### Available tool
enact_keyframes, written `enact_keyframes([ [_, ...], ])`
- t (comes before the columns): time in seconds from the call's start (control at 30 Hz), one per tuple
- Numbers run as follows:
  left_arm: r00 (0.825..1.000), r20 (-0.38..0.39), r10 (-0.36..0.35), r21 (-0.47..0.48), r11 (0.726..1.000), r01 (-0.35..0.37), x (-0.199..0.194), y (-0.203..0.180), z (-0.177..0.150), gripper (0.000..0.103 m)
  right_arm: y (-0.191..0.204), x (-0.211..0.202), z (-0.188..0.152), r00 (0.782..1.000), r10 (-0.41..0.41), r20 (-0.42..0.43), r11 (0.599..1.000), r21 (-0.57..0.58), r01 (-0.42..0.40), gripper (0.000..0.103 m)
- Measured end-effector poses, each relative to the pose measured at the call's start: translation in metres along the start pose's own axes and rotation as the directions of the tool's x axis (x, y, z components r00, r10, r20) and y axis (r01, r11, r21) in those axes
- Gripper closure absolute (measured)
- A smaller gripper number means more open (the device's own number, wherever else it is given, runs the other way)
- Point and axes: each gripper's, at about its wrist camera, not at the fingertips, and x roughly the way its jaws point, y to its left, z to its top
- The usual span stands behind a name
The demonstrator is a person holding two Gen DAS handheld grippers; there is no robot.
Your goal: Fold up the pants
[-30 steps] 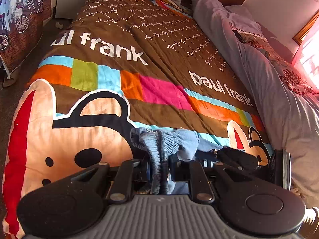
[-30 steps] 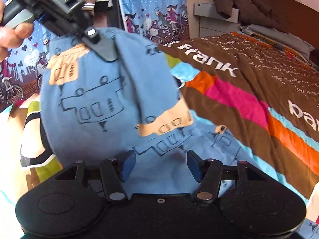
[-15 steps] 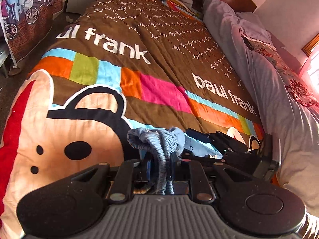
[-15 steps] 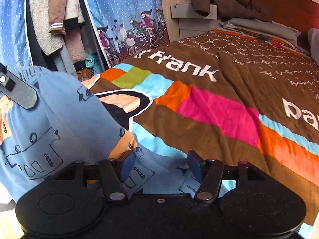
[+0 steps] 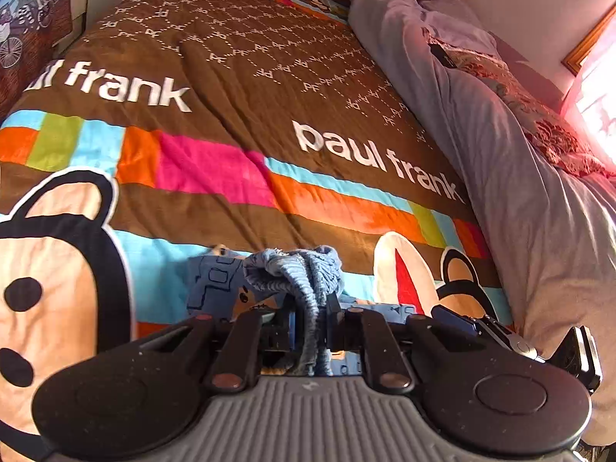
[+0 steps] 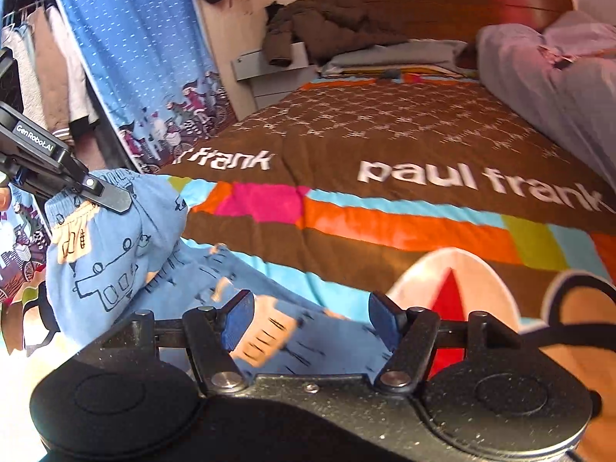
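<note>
Left wrist view: a bed fills the frame, covered by a brown quilt (image 5: 246, 88) printed "paul frank", with a band of coloured blocks across it and cartoon monkey faces at the near edge; a grey duvet (image 5: 481, 127) lies bunched along the right side, a reddish floral cover beyond it by a bright window; headboard and pillow at the far end; patterned curtain at far left. The left gripper (image 5: 311, 321) has its jaws narrow and closing, pads pressing a gathered ribbed band of the blue pants (image 5: 296, 269); the bunched fabric rises above the fingers and blocks the near strip of quilt; more of the pants, with printed drawings, lies just behind on the quilt. The right gripper (image 5: 492, 331) shows at lower right as dark hardware, low over the quilt edge; its jaws cannot be read from here.

Right wrist view: same bed seen from its foot; wooden headboard (image 6: 462, 4), a brown jacket (image 6: 323, 23) heaped on a white bedside unit, blue curtain (image 6: 127, 50) with bicycle print at left, hanging clothes beyond it. The pants (image 6: 111, 261) hang at left from the left gripper (image 6: 104, 196), which clamps the elastic waistband; the cloth drapes down onto the quilt (image 6: 404, 127) and runs toward the camera. The right gripper (image 6: 308, 317) stands wide, jaws opening; a pant leg lies between the blue pads, apparently not pressed by them.
</note>
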Motion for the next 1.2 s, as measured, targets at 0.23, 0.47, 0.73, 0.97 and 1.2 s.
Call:
enact_keyframes([
  [0.23,0.998,-0.068,0.000,0.124,0.992,0.009,0.046,-0.075,-0.023,0.089,-0.031,-0.010,-0.032,0.998,-0.040,-0.049,0.998,0.045,0.042,0.034],
  [0.47,0.987,-0.151,0.055,0.223,0.975,-0.020,0.098,-0.121,-0.048,0.088,-0.059,-0.014,-0.042,0.979,-0.129,-0.159,0.988,0.060,0.140,0.034],
  [0.73,0.986,-0.154,0.067,0.304,0.952,-0.017,0.118,-0.134,-0.068,0.044,-0.084,-0.034,-0.048,0.963,-0.189,-0.190,0.972,0.104,0.211,0.034],
  [0.97,0.996,-0.092,-0.019,0.282,0.958,0.044,0.084,-0.122,-0.069,0.040,-0.085,-0.055,-0.052,0.960,-0.199,-0.196,0.967,0.117,0.224,0.034],
  [1.2,0.977,-0.083,-0.197,0.075,0.976,0.203,0.070,-0.059,-0.084,0.038,-0.068,-0.092,-0.036,0.992,-0.120,-0.048,0.977,0.169,0.126,0.030],
])
